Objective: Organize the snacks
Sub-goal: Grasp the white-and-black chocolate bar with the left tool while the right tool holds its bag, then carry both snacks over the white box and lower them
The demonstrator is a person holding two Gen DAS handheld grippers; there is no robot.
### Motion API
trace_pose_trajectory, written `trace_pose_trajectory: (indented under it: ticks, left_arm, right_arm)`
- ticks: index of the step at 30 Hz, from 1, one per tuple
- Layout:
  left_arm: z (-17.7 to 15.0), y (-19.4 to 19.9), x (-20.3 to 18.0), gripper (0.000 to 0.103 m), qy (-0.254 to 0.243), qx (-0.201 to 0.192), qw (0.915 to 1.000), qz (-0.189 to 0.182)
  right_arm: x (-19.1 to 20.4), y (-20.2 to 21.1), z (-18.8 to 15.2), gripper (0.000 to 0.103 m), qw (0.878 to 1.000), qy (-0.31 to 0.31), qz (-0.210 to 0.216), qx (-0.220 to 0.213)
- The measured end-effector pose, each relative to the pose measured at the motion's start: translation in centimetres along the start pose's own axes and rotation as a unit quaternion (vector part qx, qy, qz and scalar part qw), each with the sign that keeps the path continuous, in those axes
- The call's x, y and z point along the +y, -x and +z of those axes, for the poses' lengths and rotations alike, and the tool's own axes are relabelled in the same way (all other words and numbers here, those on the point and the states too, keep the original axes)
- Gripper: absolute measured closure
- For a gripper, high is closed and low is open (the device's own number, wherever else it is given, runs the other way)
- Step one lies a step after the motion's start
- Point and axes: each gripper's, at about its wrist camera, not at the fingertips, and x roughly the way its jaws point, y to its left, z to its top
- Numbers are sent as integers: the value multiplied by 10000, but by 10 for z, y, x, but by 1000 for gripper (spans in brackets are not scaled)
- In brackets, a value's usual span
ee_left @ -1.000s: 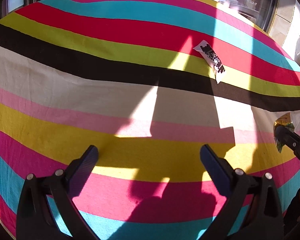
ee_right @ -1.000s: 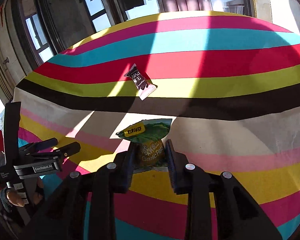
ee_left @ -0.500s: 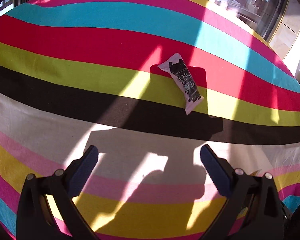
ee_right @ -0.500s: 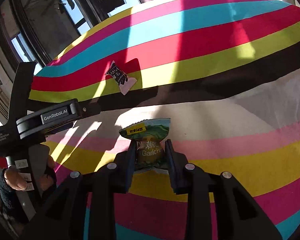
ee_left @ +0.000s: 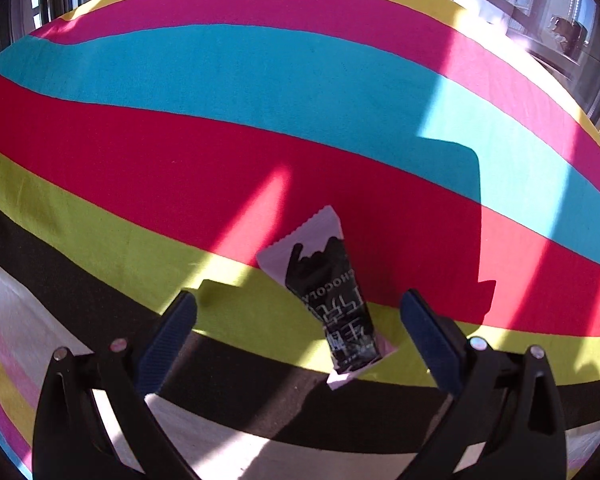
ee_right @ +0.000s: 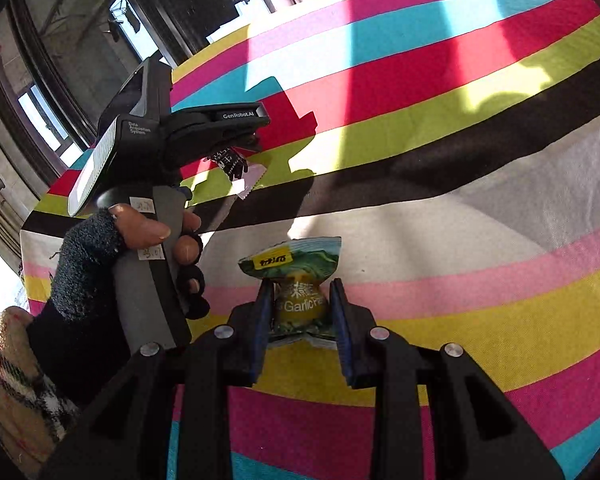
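Observation:
A black-and-white chocolate packet (ee_left: 332, 300) lies flat on the striped tablecloth (ee_left: 260, 80), across its red and yellow-green stripes. My left gripper (ee_left: 300, 320) is open, with its fingers on either side of the packet's near half, apart from it. In the right wrist view the left gripper (ee_right: 236, 140) hovers over the same packet (ee_right: 236, 166). My right gripper (ee_right: 300, 312) is shut on a green garlic pea packet (ee_right: 298, 280) and holds it above the cloth.
The striped tablecloth (ee_right: 460, 220) covers the whole table. Windows and dark frames (ee_right: 60, 80) stand beyond the far edge. A gloved hand (ee_right: 100, 264) holds the left gripper's handle at the left of the right wrist view.
My left gripper has moved forward across the cloth until the chocolate packet lies between its open fingers. My right gripper still holds the green packet and has shifted slightly.

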Motion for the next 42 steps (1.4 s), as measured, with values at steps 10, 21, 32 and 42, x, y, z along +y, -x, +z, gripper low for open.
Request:
trace_pose_trajectory:
  ticks: [10, 21, 32, 42]
  left_arm:
    - [-12, 1, 6, 54, -107, -215, 9994, -244]
    - [-45, 46, 15, 83, -485, -487, 9936, -892]
    - [-72, 93, 40, 83, -705, -623, 9887, -1163]
    - [-130, 136, 64, 82, -971, -743, 9868, -1057]
  right_arm:
    - [0, 1, -1, 75, 10000, -42, 41, -34]
    - [-2, 0, 2, 75, 10000, -77, 50, -30]
    - [-1, -3, 4, 75, 9999, -80, 63, 5]
    - [0, -3, 3, 75, 9999, -83, 108, 27]
